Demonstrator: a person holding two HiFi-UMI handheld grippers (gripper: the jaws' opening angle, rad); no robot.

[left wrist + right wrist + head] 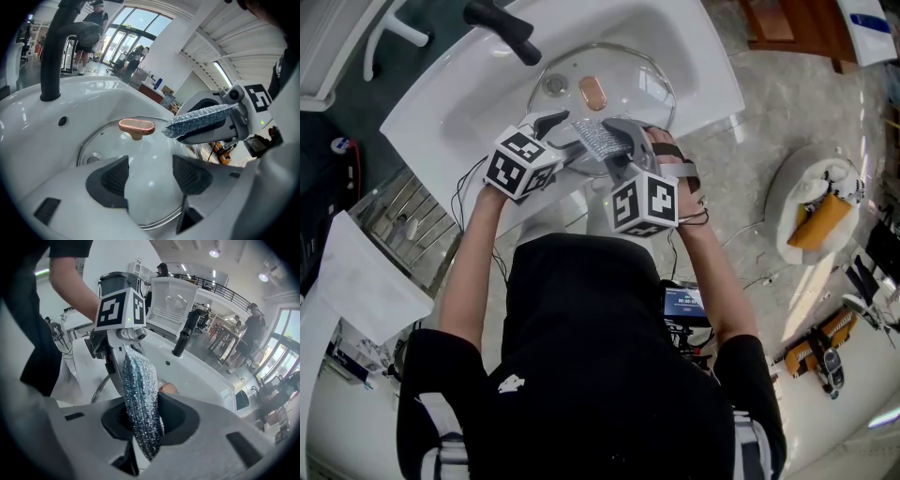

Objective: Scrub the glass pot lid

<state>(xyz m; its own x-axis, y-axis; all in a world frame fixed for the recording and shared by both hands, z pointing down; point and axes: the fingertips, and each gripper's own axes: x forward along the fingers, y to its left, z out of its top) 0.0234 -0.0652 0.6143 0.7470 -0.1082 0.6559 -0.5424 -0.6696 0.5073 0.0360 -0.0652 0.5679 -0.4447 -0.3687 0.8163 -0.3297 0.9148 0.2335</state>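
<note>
The white basin cradles the glass pot lid dome-up, which I judge keeps it steady for scrubbing. My left gripper hangs with its jaws spread over the lid's near rim, probably to brace it. My right gripper clamps the silvery scouring pad over the glass, beside the copper knob.

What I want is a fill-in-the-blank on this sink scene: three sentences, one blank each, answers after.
The right tongs clamp the silvery glittering scrub pad; on the left tongs the jaws stand ___. The round clear glass pot lid lies in the white ___. Its copper-coloured oval knob faces ___.
Missing: apart; sink; up.
</note>
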